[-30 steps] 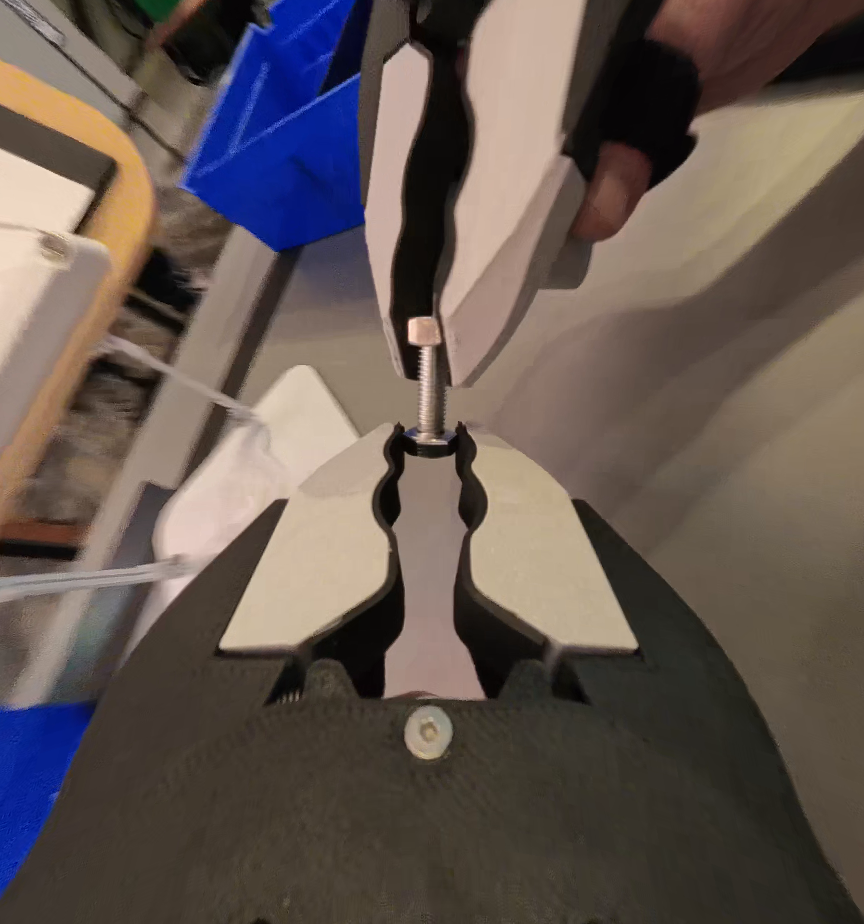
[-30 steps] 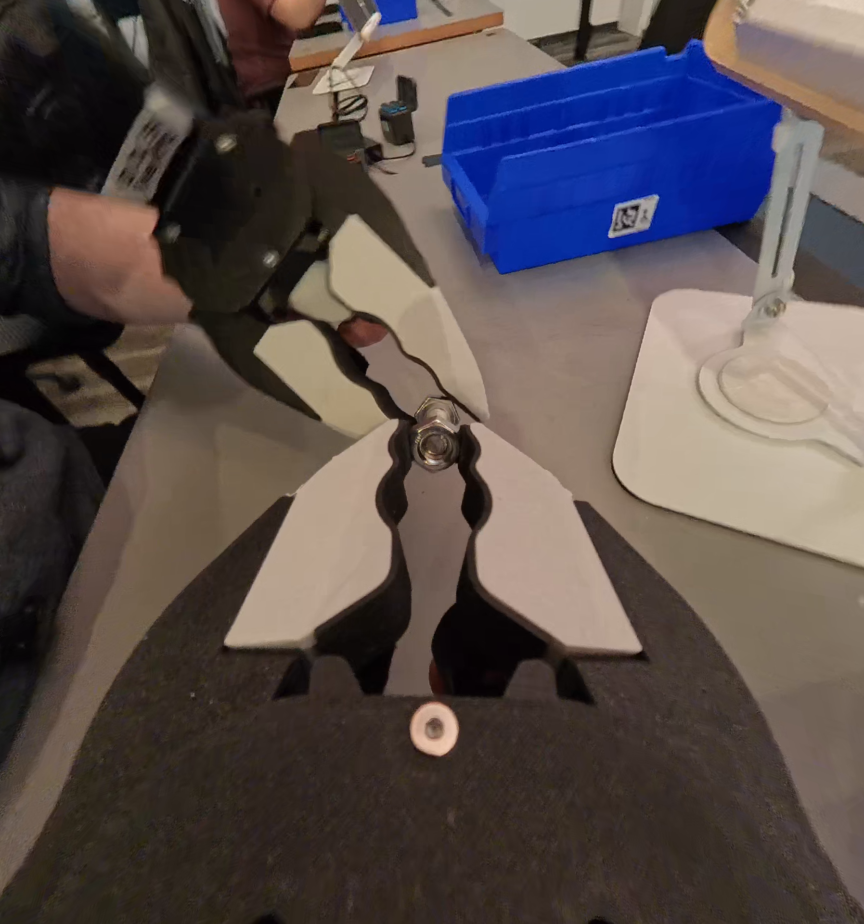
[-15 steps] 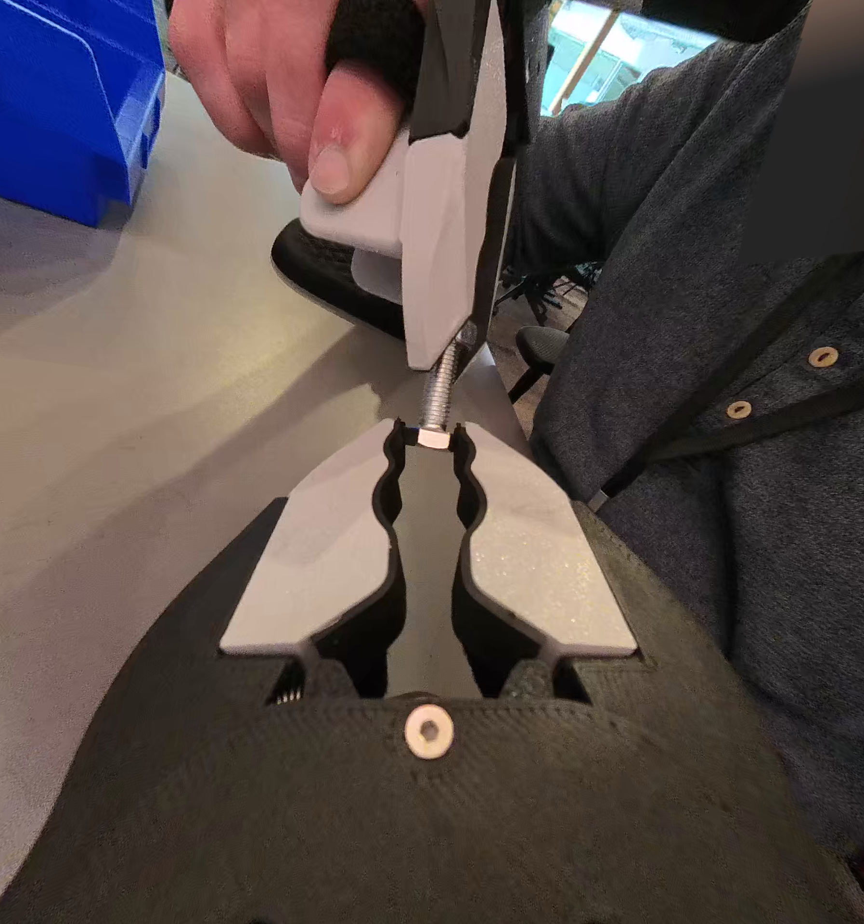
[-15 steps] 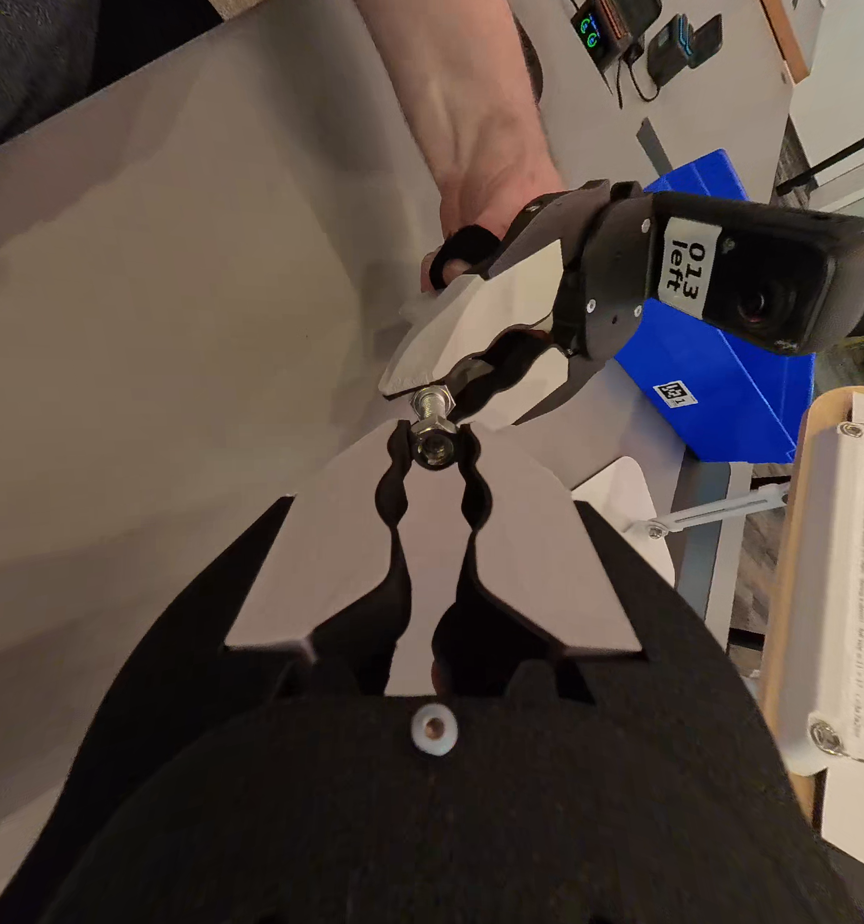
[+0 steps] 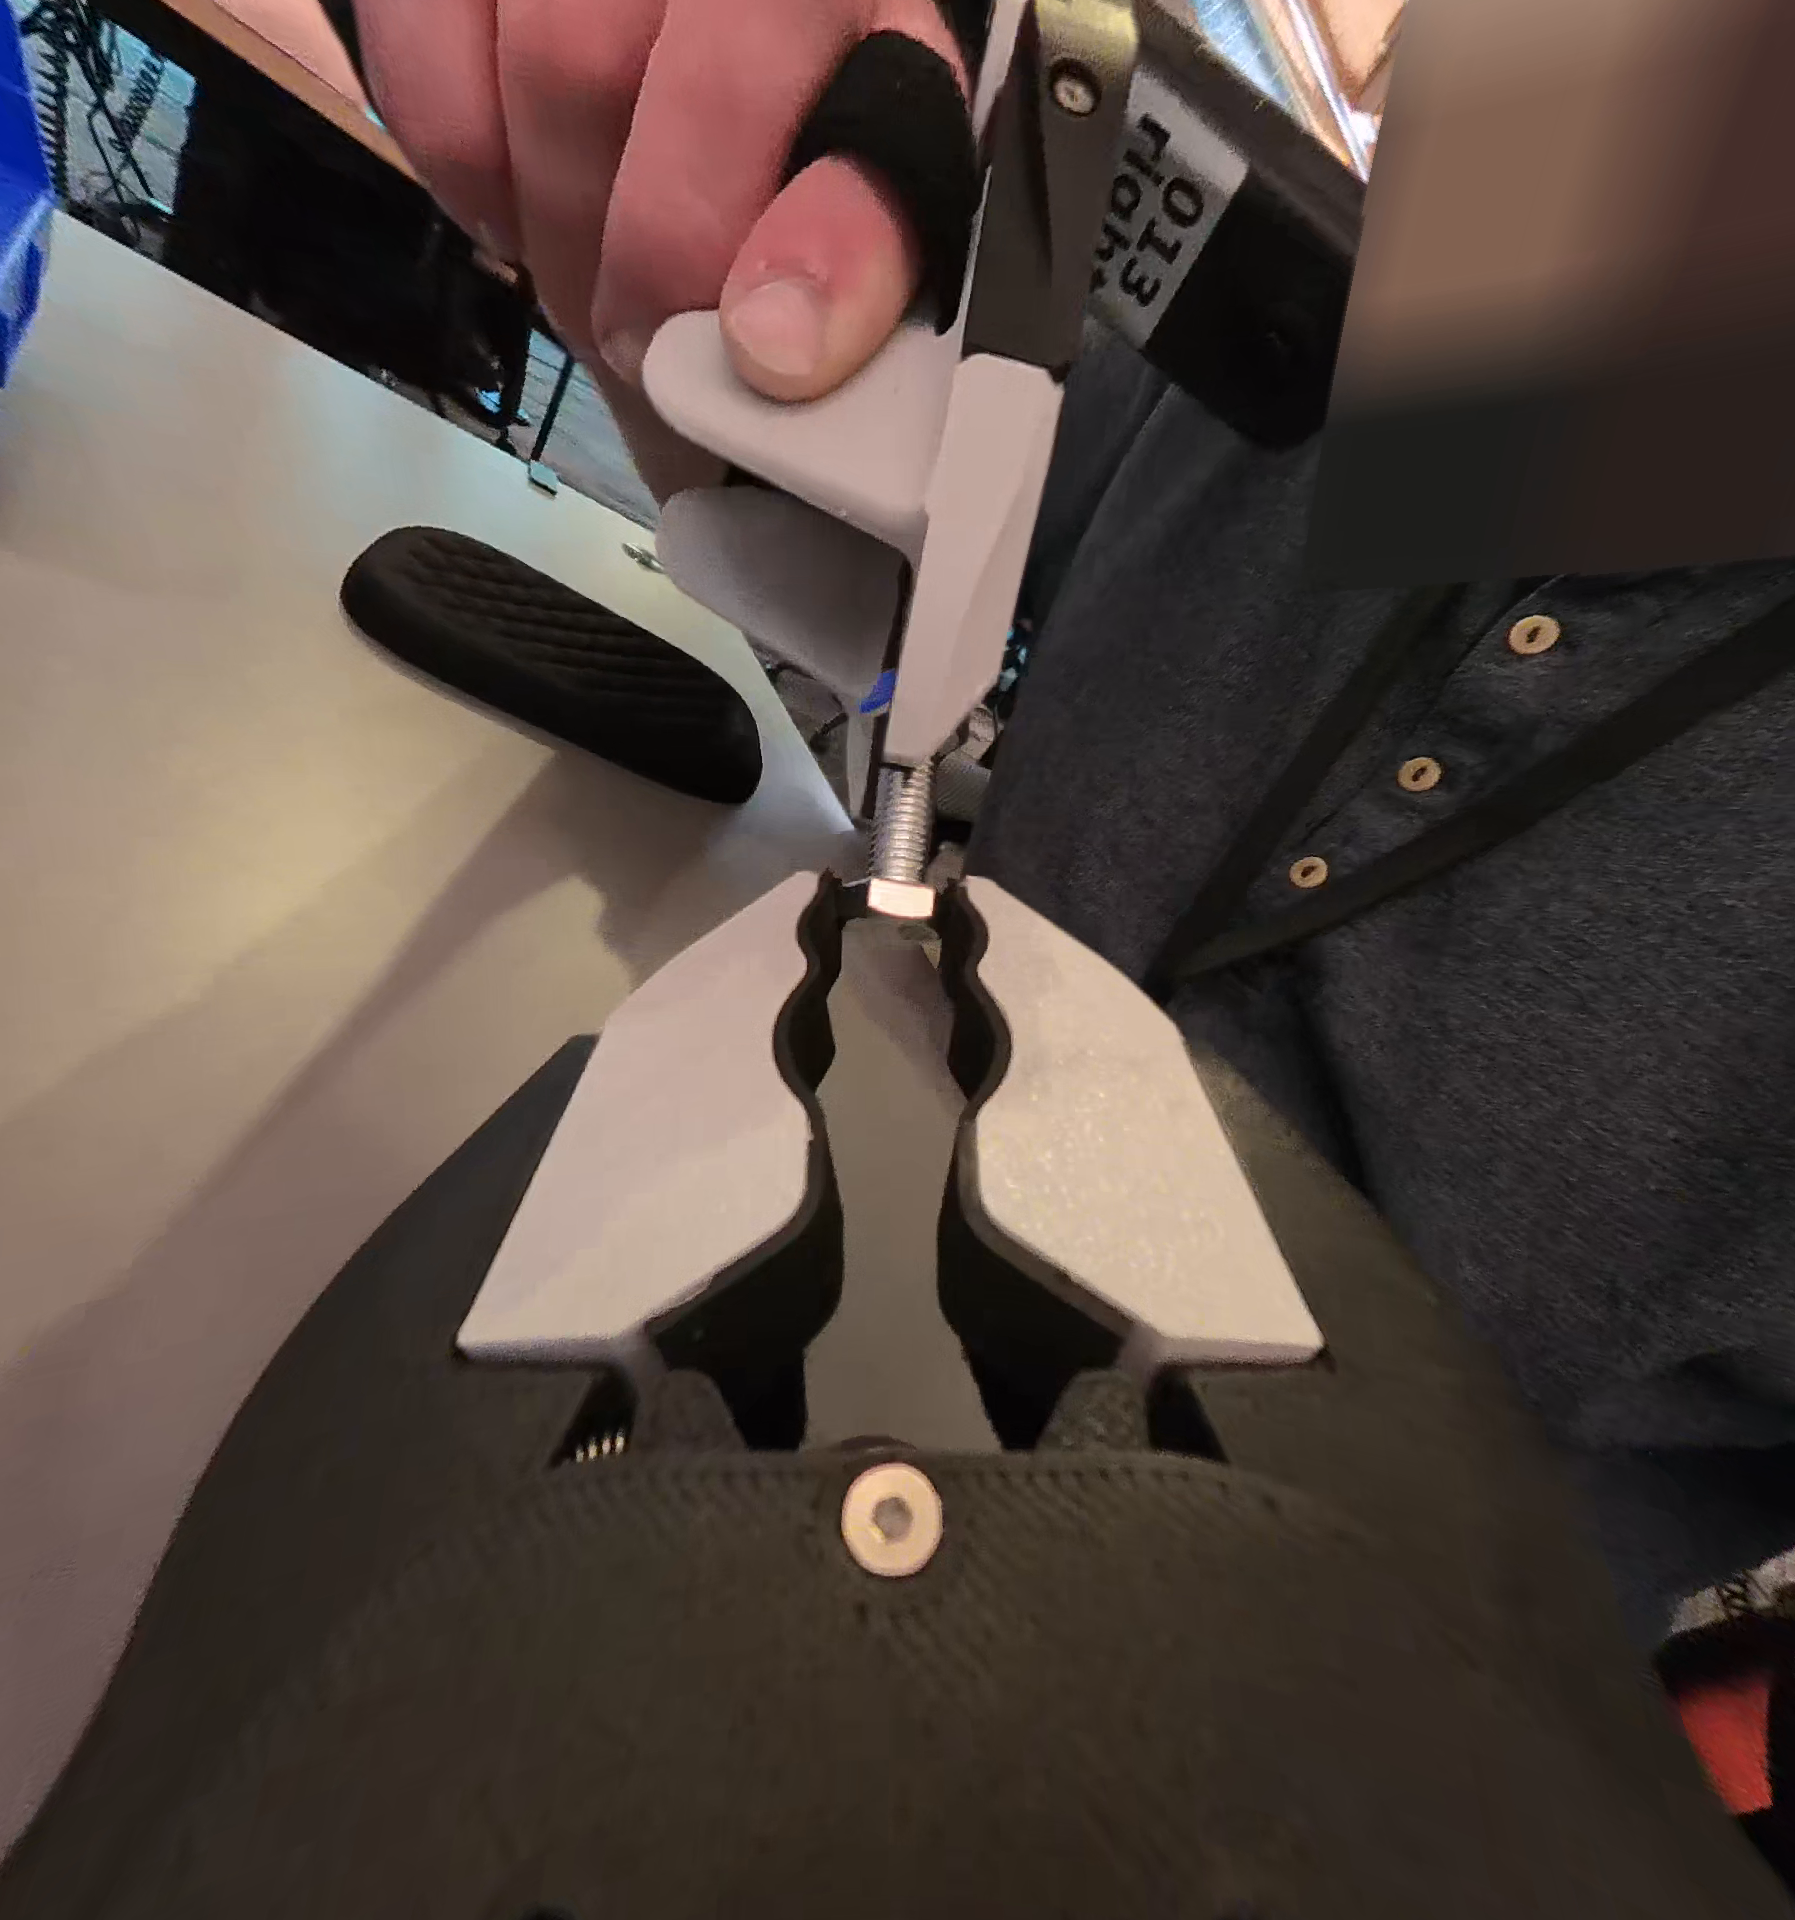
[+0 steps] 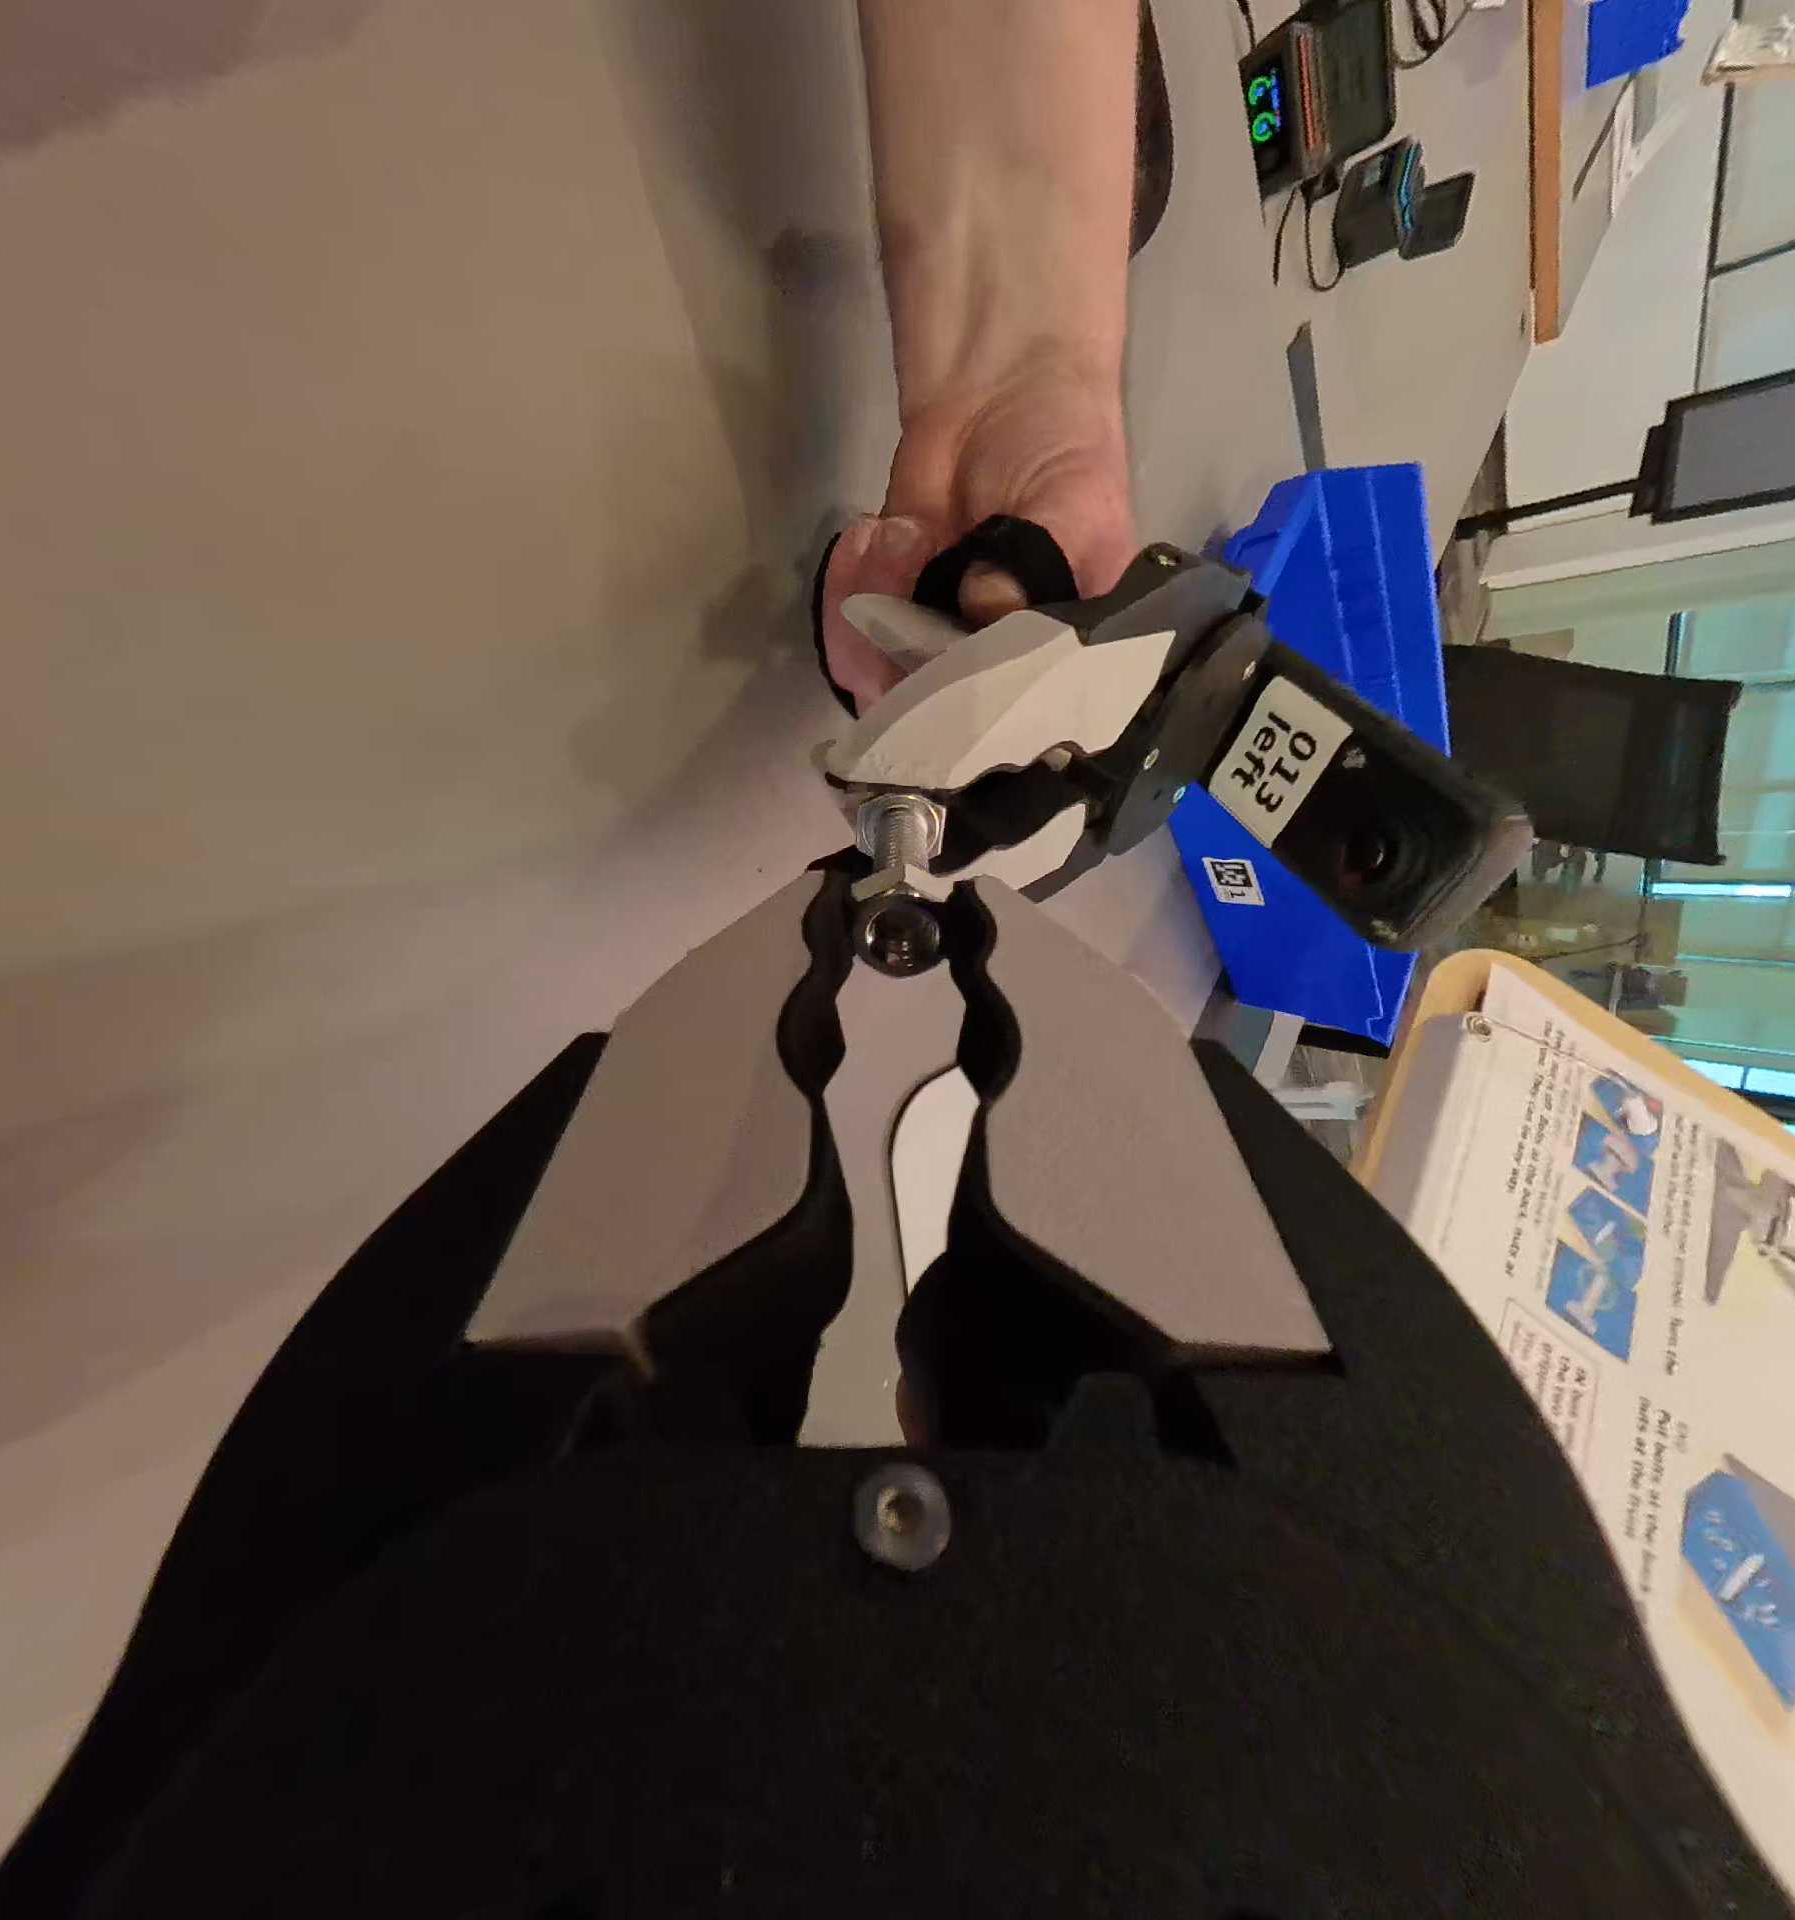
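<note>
The left gripper [image 5: 898, 902] is clamped on a hex nut [image 5: 898, 896], its two grey fingertips pressing the nut's flats from either side. A threaded silver bolt [image 5: 903, 821] runs through that nut and rises to the right gripper [image 5: 908, 764], which comes down from above, held by a hand [image 5: 664, 187]. In the right wrist view the right gripper [image 6: 895, 925] is closed on the bolt's round socket head [image 6: 895, 935], seated in the first notch of its black pads, while the far nut [image 6: 898, 826] sits in the left gripper's tips. Both tools hang above a pale grey table [image 5: 197, 831]; a black ribbed pad [image 5: 550, 665] lies on it to the left, and a blue bin [image 6: 1329, 748] stands beyond, right of the left gripper
</note>
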`<state>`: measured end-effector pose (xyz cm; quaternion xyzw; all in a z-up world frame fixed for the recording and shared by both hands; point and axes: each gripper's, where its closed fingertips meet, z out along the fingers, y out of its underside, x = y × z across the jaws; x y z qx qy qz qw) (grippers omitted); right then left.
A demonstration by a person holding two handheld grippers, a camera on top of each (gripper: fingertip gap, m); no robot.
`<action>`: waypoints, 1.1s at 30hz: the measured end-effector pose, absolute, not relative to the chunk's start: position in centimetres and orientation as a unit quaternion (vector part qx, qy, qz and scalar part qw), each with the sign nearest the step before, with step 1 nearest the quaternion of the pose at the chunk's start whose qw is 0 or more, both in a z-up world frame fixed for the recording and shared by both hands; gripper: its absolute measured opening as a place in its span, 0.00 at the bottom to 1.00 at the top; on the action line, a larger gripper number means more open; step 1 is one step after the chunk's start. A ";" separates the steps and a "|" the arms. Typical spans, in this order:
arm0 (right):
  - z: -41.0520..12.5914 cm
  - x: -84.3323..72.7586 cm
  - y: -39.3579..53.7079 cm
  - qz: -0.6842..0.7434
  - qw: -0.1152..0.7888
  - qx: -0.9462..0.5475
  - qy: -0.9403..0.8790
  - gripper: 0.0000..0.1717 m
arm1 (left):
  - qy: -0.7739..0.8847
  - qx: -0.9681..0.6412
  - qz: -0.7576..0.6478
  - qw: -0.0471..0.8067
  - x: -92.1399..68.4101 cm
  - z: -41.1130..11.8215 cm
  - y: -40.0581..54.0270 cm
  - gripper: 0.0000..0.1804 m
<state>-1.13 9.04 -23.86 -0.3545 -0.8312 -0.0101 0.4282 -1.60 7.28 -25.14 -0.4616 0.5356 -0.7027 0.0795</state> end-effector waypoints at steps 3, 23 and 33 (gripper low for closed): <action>-23.9 -1.0 8.9 -0.035 0.425 -0.337 -0.839 0.11 | 0.524 -0.453 -0.717 0.071 -1.5 -25.1 7.1 0.10; -23.2 -0.8 11.1 0.133 0.480 -0.509 -0.702 0.11 | 0.559 -0.515 -0.607 0.233 -1.0 -24.9 10.6 0.19; -23.8 0.1 13.8 0.255 0.478 -0.628 -0.559 0.11 | 0.621 -0.547 -0.280 0.487 0.3 -25.8 15.0 0.25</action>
